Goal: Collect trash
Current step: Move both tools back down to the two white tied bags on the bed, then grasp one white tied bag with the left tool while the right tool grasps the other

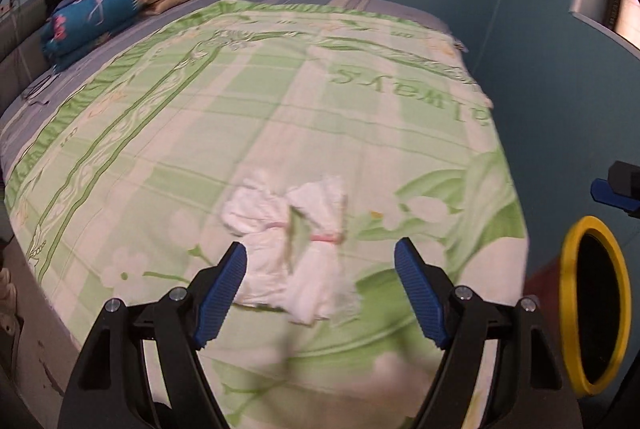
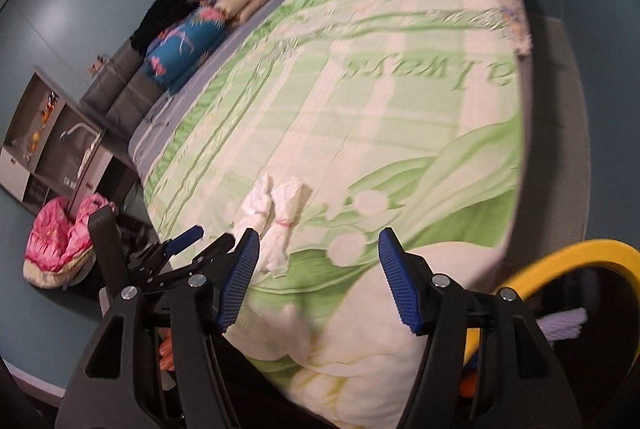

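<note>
Two white plastic bags of trash [image 1: 296,245], each tied with a pink band, lie side by side on the green and cream bedspread [image 1: 240,109] near the bed's front edge. My left gripper [image 1: 320,269] is open, its blue pads either side of the bags' near ends, just above them. My right gripper [image 2: 318,257] is open and empty, above the bed's corner, with the bags [image 2: 272,225] just left of its left pad. The left gripper [image 2: 176,249] shows in the right wrist view at the lower left. A yellow-rimmed bin [image 1: 592,305] stands right of the bed; it also shows in the right wrist view [image 2: 568,257].
Folded blue floral and beige bedding [image 1: 92,17] and dark clothes are stacked at the headboard. A shelf unit [image 2: 52,141] and a pink bundle [image 2: 60,241] stand left of the bed. Blue walls close off the far side and right.
</note>
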`<move>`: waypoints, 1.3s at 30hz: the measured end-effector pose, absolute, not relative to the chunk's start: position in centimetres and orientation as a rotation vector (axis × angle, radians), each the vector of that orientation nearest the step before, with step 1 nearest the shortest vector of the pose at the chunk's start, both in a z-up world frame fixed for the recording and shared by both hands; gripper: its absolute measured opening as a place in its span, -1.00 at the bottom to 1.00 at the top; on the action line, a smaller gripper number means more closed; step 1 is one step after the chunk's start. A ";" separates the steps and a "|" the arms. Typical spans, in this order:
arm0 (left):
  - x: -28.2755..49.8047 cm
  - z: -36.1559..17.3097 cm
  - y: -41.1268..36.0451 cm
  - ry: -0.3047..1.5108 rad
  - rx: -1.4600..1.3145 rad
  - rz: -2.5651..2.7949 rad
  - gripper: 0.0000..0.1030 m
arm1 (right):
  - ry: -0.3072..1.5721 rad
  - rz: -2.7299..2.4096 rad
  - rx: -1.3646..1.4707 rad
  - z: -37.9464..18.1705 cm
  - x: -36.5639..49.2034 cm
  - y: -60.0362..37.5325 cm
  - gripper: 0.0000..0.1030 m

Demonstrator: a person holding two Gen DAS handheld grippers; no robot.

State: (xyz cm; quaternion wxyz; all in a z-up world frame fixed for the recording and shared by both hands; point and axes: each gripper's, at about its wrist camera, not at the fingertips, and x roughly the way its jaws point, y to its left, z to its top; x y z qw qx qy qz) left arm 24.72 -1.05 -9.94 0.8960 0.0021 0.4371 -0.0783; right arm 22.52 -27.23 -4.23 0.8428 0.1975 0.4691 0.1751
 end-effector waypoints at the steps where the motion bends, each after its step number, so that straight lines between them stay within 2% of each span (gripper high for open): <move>1: 25.3 -10.5 -0.2 0.917 0.000 -0.143 0.42 | 1.009 0.377 0.415 -4.7 23.3 -26.5 0.14; 15: 29.7 -16.3 4.8 1.033 -0.051 -0.064 0.42 | 1.304 0.435 0.334 -12.8 34.0 -16.9 0.13; 18: 30.3 -17.1 5.0 1.045 -0.058 -0.068 0.42 | 1.376 0.445 0.318 -14.7 36.0 -14.9 0.03; 30: 31.6 -18.9 5.1 1.087 -0.090 -0.119 0.41 | 1.500 0.414 0.210 -18.4 38.8 -11.1 0.00; 35: 31.7 -19.2 5.5 1.097 -0.109 -0.138 0.10 | 1.515 0.397 0.181 -19.2 38.9 -10.6 -0.05; 39: 31.7 -19.2 5.4 1.103 -0.115 -0.161 -0.28 | 1.512 0.382 0.148 -19.2 38.9 -10.1 -0.11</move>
